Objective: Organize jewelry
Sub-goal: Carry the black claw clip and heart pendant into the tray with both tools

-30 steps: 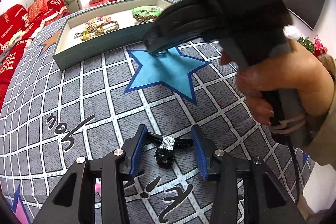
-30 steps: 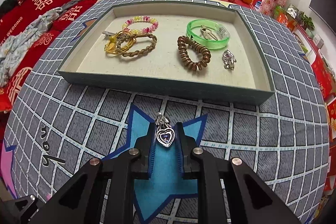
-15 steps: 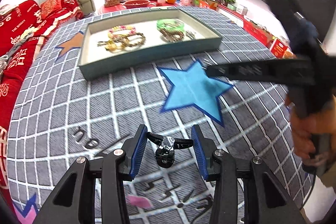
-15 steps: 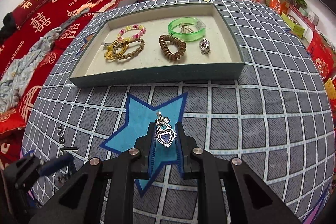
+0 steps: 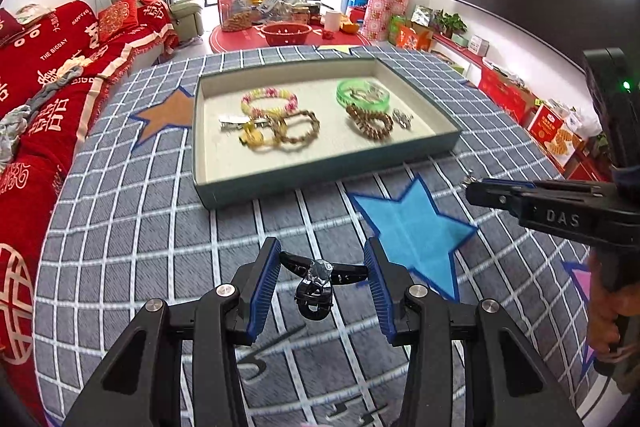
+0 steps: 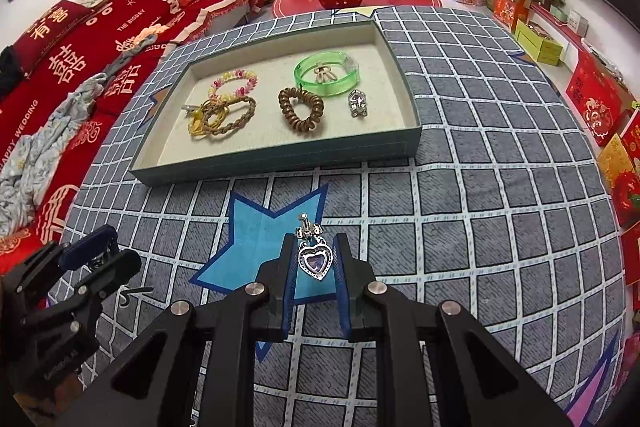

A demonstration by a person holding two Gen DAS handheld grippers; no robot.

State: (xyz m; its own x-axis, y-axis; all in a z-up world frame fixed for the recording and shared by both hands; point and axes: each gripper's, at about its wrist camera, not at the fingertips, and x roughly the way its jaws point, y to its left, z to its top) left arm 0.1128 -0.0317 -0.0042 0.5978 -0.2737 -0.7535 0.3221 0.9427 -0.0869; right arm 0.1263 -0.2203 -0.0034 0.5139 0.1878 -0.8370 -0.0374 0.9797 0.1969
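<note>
Both grippers loaded, shallow teal tray [image 6: 280, 169] dead ahead of both

My right gripper [image 6: 316, 259] is clamped on the silver heart pendant with a purple stone [image 6: 315, 261], its long axis pointing forward at the tray. My left gripper [image 5: 320, 281] holds the black hair claw clip with a silver centre [image 5: 318, 281] crosswise, tips pressed by both pads. The tray's near wall lies ahead of both, well apart; the right looks nearer. Free tray floor sits ahead-right of the pendant.

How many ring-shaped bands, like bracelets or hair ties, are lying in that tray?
5, possibly more in the tangle. Green bangle back right, brown spiral tie in front of it, pastel beaded bracelet back left, braided loop overlapping a yellow band front left of the tray.
</note>
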